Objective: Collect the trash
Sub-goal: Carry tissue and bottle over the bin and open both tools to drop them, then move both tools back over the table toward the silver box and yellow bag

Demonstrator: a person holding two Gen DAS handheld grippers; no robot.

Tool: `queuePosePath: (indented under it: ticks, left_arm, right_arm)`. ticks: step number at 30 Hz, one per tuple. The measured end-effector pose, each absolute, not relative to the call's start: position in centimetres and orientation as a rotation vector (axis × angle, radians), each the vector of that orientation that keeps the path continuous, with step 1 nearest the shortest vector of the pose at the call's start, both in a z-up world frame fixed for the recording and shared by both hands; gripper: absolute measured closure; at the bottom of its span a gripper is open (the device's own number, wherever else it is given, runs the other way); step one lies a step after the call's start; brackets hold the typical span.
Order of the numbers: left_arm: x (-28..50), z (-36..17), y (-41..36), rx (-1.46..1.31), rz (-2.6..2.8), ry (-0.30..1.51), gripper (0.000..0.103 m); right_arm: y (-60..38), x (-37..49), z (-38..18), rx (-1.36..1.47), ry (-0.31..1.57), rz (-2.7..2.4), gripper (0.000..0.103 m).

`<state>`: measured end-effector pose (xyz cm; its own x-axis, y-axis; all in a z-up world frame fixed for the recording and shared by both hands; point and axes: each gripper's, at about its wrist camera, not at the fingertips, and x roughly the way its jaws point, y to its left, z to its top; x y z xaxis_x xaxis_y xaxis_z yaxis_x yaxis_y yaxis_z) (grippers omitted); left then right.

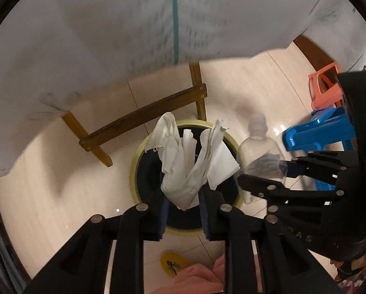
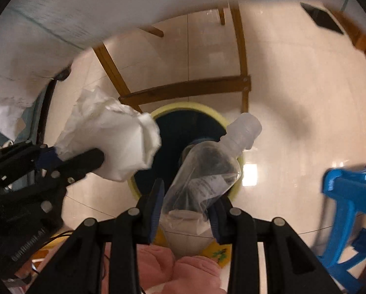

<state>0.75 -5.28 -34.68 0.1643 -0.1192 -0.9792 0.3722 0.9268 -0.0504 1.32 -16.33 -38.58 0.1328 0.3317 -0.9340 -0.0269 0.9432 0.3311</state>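
Note:
A round bin with a yellow rim and a dark inside stands on the tiled floor below both grippers. My left gripper points down over its mouth, shut on a crumpled wad of white paper that sticks out past the pads. My right gripper is just to the right of it, shut on a clear, squashed plastic bottle. The bottle's neck points away from me, over the bin's right rim.
A wooden table frame stands right behind the bin, under a white tablecloth. A blue plastic stool and an orange one are to the right. A yellow floor sticker lies in front of the bin.

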Motion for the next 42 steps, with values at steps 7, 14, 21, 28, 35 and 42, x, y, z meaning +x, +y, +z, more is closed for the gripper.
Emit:
queuePosePath:
  ticks: [7,14,21,28,35,42]
  left_arm:
    - [1.7,-36.3,-4.5,0.204,-0.319,1.326,0.027]
    - [2.4,-34.6,-1.1,0.092,-0.289,1.318,0.008]
    - [0.2,-30.4,0.0,0.03,-0.31,1.322,0.008]
    - [-1.8,-21.9,0.7,0.011,-0.352,1.306,0.008]
    - [-2.4,-9.4,2.0,-0.017,-0.408,1.201,0.008]
    - [-2.0,1.1,4.1,-0.065,-0.462,1.057,0.008]
  right_arm:
    - [-16.6,2.4,-41.7,0.354,1.421,0.235,0.065]
    - [-17.6,1.8,-40.1,0.451,1.343,0.233,0.029]
    - [-16.8,0.4,-36.2,0.444,1.344,0.195,0.029]
    - [-17.0,-2.3,-29.0,0.458,1.324,0.108,0.029]
    - [-17.4,-4.9,-18.3,0.491,1.26,0.034,0.029]
    - [-16.2,-6.0,-6.9,0.372,1.112,0.011,0.029]
